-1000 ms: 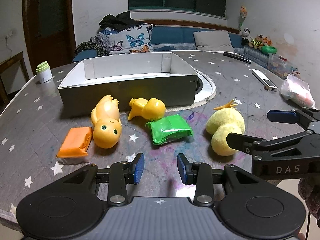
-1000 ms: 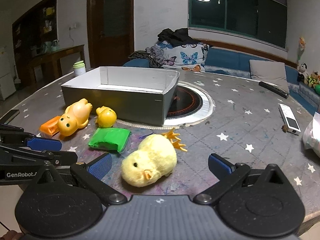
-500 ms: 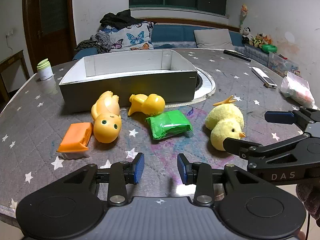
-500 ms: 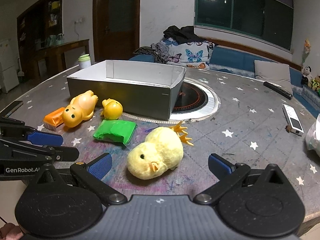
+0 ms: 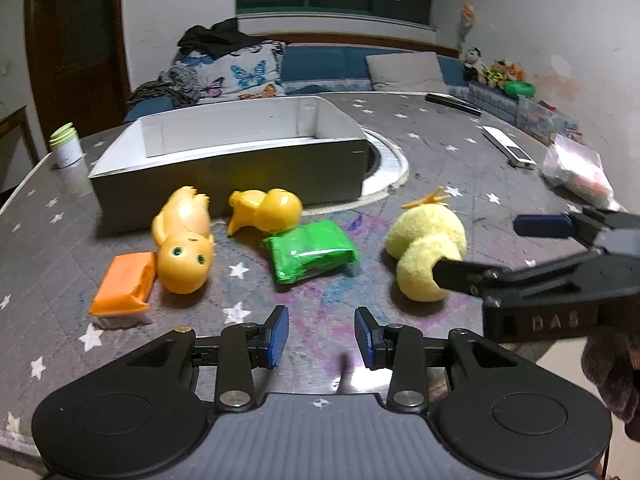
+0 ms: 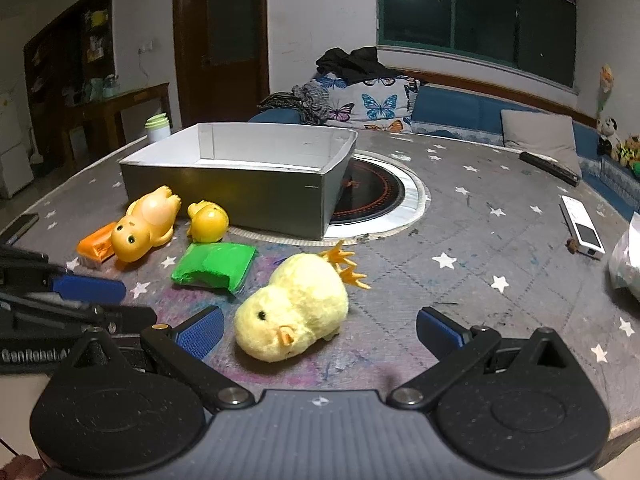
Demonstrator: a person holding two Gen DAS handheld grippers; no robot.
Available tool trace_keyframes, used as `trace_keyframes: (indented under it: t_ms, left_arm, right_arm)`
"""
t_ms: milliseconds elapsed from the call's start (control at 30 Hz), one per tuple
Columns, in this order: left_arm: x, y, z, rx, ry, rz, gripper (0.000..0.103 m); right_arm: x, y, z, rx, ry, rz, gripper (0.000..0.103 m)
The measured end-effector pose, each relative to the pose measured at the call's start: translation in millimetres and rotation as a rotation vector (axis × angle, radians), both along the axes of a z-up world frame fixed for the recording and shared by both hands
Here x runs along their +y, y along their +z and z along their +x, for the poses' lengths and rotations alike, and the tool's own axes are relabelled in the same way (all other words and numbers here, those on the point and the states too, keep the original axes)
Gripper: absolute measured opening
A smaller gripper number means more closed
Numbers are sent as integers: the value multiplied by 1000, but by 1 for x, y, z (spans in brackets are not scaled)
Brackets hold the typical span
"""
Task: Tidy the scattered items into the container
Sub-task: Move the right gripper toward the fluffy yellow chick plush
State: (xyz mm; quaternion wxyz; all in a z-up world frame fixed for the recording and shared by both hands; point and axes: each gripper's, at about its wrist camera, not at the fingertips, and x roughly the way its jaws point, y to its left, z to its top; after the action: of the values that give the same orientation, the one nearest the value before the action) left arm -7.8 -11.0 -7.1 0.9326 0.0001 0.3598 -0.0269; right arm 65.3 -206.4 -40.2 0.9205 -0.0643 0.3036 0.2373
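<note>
Left wrist view, left gripper (image 5: 320,334): hovering low over the near table edge, blue pads apart with a narrow gap, nothing between them; same spread as a second ago.
Left wrist view, right gripper (image 5: 508,250): reaching in from the right, wide apart, near finger now crossing the front of the plush chick (image 5: 426,250); closer to it than half a second ago.
Left wrist view, scattered items: orange block (image 5: 124,290) touching the big yellow doll (image 5: 182,246), small yellow duck (image 5: 266,211) just beside the box wall, green packet (image 5: 310,250) in the middle; none shifted on the table (image 5: 460,168).
Left wrist view, container: grey box (image 5: 228,168) behind the toys, visible inside showing nothing.

Right wrist view, right gripper (image 6: 318,330): fingers spread wide, plush chick (image 6: 292,306) lying just ahead of the gap, larger and nearer than a second ago; not yet clamped.
Right wrist view, left gripper (image 6: 86,300): visible at left edge, holding nothing.
Right wrist view, container: grey box (image 6: 240,188) well beyond the chick, open top.

Meaning for task: probably approach for first pick, chick as target; all five items outside the box.
</note>
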Motion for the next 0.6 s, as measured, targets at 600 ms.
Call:
trace_keyframes:
  t_ms: [600]
  left_arm:
    - [-27, 4, 21, -24, -262, -92, 39]
  right_arm:
    - [-1, 3, 34, 64, 4, 70, 100]
